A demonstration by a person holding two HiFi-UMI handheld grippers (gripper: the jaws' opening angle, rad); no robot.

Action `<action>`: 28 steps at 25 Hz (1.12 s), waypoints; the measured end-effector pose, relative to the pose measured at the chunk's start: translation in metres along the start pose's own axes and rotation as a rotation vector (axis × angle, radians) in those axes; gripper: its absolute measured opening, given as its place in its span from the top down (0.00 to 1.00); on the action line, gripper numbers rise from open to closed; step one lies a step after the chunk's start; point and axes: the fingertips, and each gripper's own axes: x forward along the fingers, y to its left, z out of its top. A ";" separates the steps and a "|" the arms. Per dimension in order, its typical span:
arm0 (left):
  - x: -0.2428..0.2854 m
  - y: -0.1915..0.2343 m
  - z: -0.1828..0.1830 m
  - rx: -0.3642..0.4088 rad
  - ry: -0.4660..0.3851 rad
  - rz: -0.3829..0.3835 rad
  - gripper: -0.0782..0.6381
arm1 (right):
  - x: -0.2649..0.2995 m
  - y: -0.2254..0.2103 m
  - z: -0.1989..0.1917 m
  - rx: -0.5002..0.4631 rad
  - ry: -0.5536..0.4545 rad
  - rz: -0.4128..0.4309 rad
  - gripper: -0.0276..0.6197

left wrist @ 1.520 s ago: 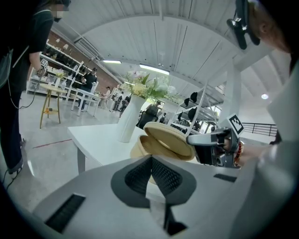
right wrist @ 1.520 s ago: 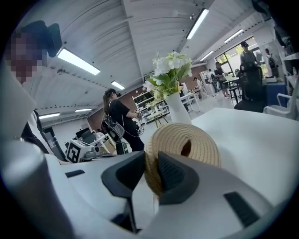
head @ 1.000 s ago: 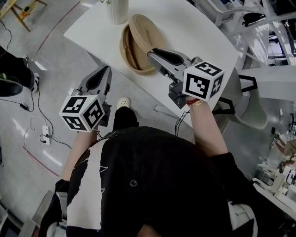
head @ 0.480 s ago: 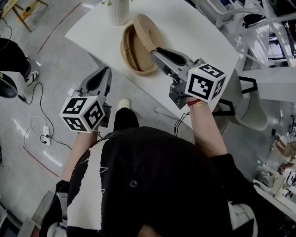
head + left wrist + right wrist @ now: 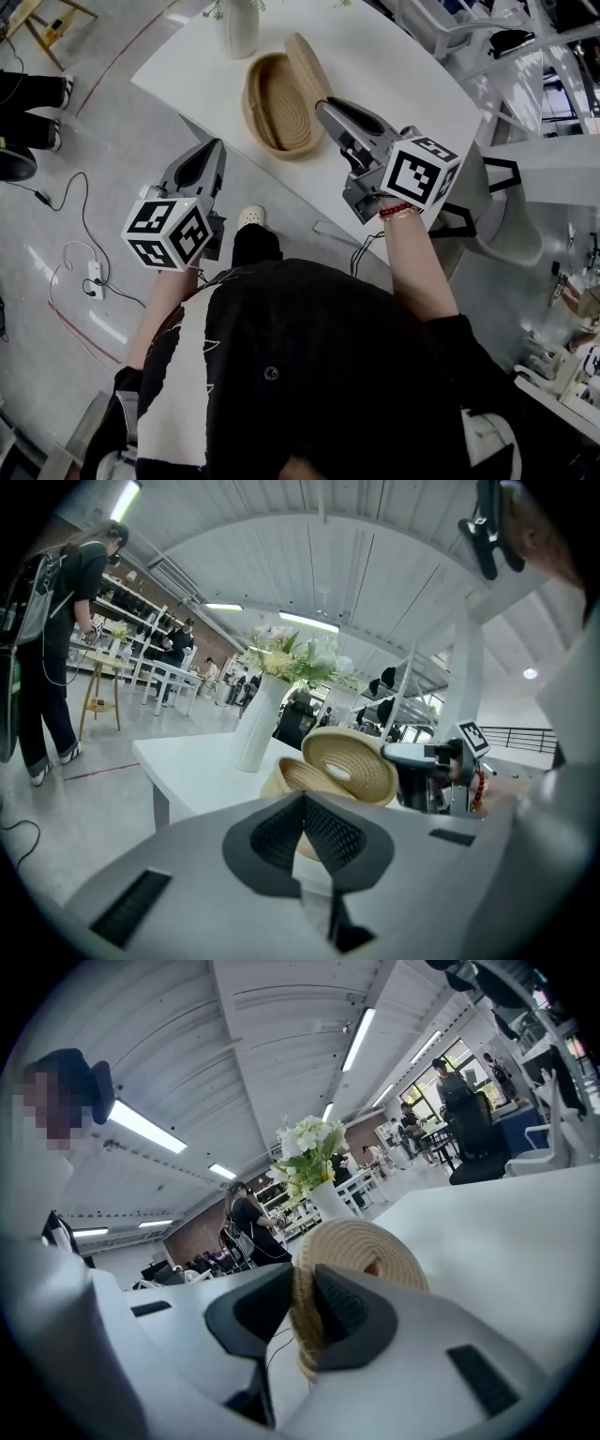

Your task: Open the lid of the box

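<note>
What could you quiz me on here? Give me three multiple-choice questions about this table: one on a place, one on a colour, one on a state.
1. Where does the vase stand?
A. On the table, beside the woven box
B. On the floor
C. Inside the box

2. What colour is the table top?
A. Black
B. White
C. Red

3. How is the lid of the box?
A. Flat on the box, closing it
B. Raised on edge, its rim held by the right gripper
C. Lying on the floor

Answers:
1 A: the head view shows the vase on the table top next to the box.
2 B: the whole top is plain white.
3 B: the box lies open, and the right gripper view shows the woven rim between the jaws, which have just closed a little further on it.
</note>
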 end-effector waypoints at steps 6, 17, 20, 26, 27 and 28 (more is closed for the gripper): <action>0.004 -0.003 0.004 0.008 0.001 -0.008 0.88 | -0.007 -0.008 0.005 0.032 -0.038 -0.020 0.84; 0.009 -0.011 0.009 0.028 0.006 -0.030 0.88 | -0.023 -0.021 0.005 0.078 -0.085 -0.064 0.84; 0.010 -0.015 0.010 0.034 0.006 -0.037 0.88 | -0.031 -0.024 0.004 0.087 -0.094 -0.085 0.85; 0.011 -0.026 0.008 0.037 0.007 -0.054 0.88 | -0.051 -0.029 0.000 0.100 -0.115 -0.122 0.85; 0.011 -0.028 0.007 0.037 0.007 -0.057 0.88 | -0.054 -0.029 0.000 0.101 -0.120 -0.122 0.85; 0.011 -0.030 0.007 0.036 0.008 -0.060 0.88 | -0.057 -0.030 -0.001 0.102 -0.125 -0.121 0.85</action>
